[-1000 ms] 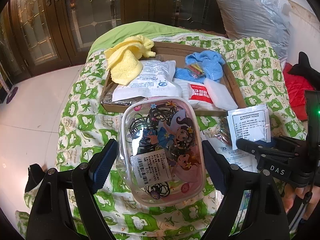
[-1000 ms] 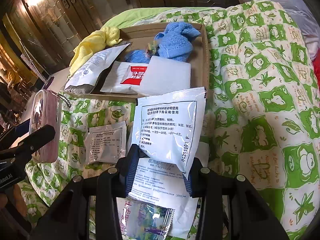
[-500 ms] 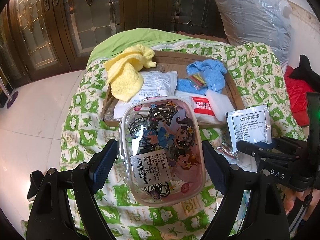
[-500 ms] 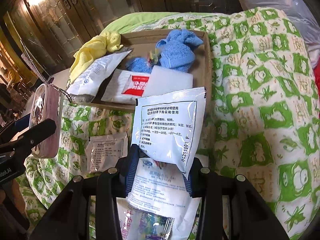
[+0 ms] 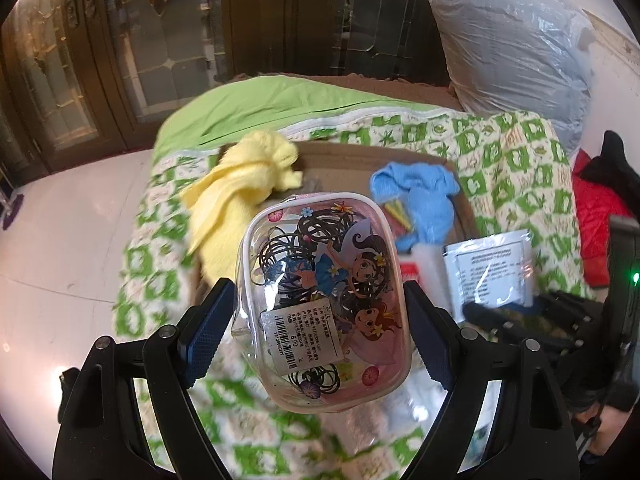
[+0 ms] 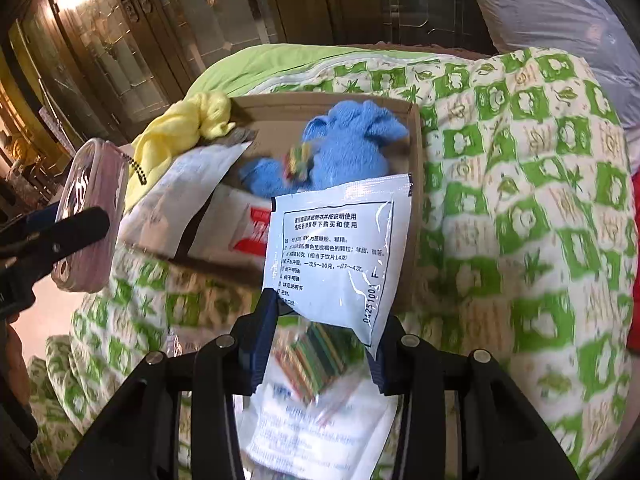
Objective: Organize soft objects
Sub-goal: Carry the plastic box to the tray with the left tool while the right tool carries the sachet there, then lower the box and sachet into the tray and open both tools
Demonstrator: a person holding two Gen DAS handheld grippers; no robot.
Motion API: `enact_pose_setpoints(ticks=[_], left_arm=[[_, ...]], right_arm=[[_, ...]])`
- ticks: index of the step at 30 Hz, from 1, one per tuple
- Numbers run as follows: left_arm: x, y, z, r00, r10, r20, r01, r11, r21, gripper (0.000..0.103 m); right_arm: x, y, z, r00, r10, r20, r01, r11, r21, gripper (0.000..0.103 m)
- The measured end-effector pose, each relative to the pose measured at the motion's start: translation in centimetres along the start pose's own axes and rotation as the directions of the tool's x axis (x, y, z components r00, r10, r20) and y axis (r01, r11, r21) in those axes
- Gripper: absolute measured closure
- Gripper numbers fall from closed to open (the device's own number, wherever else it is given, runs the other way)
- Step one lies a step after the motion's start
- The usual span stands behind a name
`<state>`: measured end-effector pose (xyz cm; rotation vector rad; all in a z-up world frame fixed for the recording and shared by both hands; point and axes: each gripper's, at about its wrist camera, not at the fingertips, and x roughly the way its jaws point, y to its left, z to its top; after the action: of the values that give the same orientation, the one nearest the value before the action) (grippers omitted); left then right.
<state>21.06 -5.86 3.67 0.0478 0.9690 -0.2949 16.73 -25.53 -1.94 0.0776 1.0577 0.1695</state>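
Note:
My left gripper [image 5: 318, 332] is shut on a clear pink cartoon pouch [image 5: 324, 300] full of black hair ties, carried above the near edge of the cardboard tray [image 5: 360, 152]. Seen from the right wrist, that pouch [image 6: 90, 216] hangs at the left. My right gripper [image 6: 324, 328] is shut on a white medicine sachet [image 6: 340, 256] with black print, held over the tray's near right corner [image 6: 414, 200]. The tray holds a yellow cloth [image 5: 240, 196], a blue cloth [image 6: 352, 148], and white packets [image 6: 188, 196].
The tray lies on a green-and-white patterned quilt [image 6: 520, 200] over a bed. Loose white packets and a colourful packet [image 6: 316, 360] lie on the quilt below my right gripper. A big plastic-wrapped bundle [image 5: 512, 40] sits at the back right, red fabric [image 5: 596, 216] at the right edge, white floor to the left.
Both grippers have moved forward and slightly up toward the tray, each still holding its item. The pouch now covers the tray's near edge, and the sachet overlaps the tray's right corner.

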Motion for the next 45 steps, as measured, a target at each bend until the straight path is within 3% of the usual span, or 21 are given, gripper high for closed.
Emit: enact_pose_setpoints(ticks=[11, 20, 31, 37, 45], left_arm=[[7.0, -0.7, 6.1, 0.992, -0.104, -0.074, 0.098, 0.992, -0.074, 0.019], [10.8, -2.2, 8.1, 0.99, -0.107, -0.093, 0.101, 0.993, -0.06, 0.019], [13.1, -3.8, 9.0, 0.992, -0.037, -0.119, 0.039, 0.999, 0.015, 0.018], [12.8, -3.8, 8.9, 0.995, -0.023, -0.094, 0.025, 1.0, 0.015, 0.018], [8.4, -4.4, 7.8, 0.998, -0.037, -0.044, 0.039, 0.998, 0.054, 0.018]], right_arm=[[3.3, -0.6, 2.3, 0.998, 0.036, -0.046, -0.035, 0.999, 0.022, 0.063], [4.2, -1.6, 3.4, 0.997, 0.053, -0.059, -0.049, 0.997, 0.067, 0.063], [5.0, -1.9, 3.7, 0.996, 0.069, -0.055, -0.064, 0.994, 0.086, 0.06], [4.9, -1.8, 4.0, 0.998, 0.059, -0.028, -0.057, 0.995, 0.079, 0.037], [3.4, -2.1, 2.9, 0.999, 0.04, 0.025, -0.042, 0.997, 0.064, 0.028]])
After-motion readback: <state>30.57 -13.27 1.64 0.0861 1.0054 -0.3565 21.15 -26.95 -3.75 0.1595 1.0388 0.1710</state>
